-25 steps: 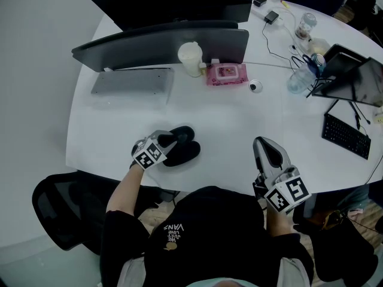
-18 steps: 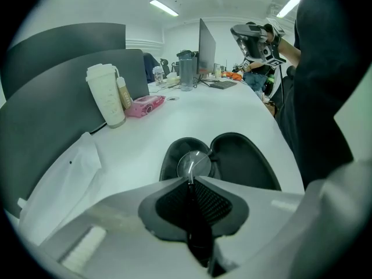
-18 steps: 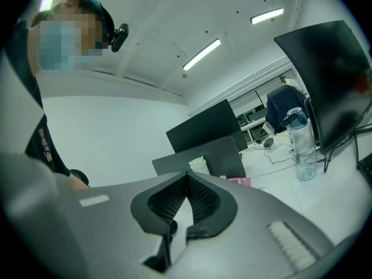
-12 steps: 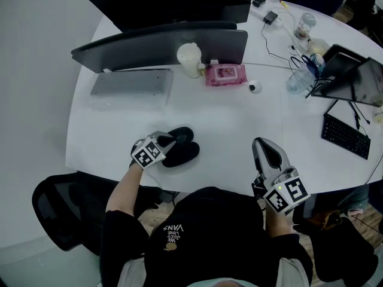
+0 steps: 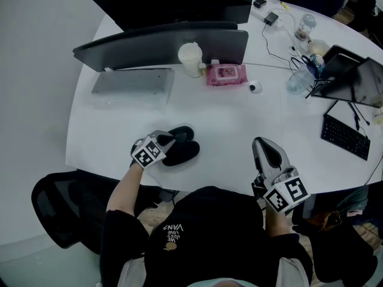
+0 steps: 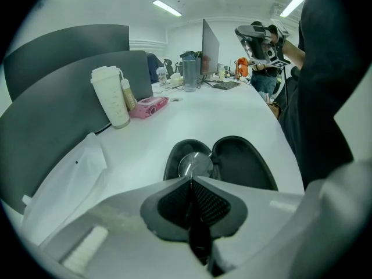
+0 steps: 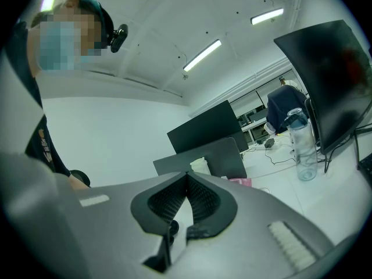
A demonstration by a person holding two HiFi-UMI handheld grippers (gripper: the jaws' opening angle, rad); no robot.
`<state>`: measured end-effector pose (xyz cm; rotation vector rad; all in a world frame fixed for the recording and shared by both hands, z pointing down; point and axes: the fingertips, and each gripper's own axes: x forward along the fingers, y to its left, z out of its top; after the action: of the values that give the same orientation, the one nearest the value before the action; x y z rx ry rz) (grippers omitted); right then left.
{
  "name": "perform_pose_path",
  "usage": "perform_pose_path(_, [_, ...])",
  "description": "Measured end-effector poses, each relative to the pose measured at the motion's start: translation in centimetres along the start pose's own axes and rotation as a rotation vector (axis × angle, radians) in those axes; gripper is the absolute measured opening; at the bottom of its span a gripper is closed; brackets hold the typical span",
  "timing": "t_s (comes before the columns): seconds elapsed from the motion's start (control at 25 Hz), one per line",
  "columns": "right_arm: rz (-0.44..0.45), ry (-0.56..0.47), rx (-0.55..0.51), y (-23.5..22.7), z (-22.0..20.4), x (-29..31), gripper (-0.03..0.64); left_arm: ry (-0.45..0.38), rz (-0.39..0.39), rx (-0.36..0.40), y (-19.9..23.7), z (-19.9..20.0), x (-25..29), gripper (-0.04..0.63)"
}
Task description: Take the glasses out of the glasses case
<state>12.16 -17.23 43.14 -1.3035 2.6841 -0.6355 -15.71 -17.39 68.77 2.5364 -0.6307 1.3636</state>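
The glasses case [image 5: 181, 150] lay open on the table [image 5: 239, 115], near the edge by the person, likely so the glasses [image 6: 196, 165] could be reached; in the left gripper view one round lens showed in the half of the case at 9 o'clock; the other half looked bare. The left gripper [image 6: 190, 186] sat low, just at 9 o'clock of the case, pointing at it; its jaws were pressed together with nothing between them, so I think it had to open before taking the glasses. The right gripper [image 7: 186, 179] was well apart at 3 o'clock, tipped up off the table; its jaws were together and held nothing, maybe to keep out of the way.
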Motion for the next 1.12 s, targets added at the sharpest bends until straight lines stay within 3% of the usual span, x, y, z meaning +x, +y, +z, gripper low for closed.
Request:
perform_pose_path(0.72, [0.023, -0.009, 0.002, 0.8, 0.4, -0.6, 0.000, -0.039, 0.051, -0.004, -0.3, 1.5, -1.8, 0.009])
perform_pose_path(1.12, [0.029, 0.000, 0.012, 1.2, -0.1, -1.2, -0.001, -0.070, 0.104, -0.048, -0.1, 1.8, -3.0, 0.009])
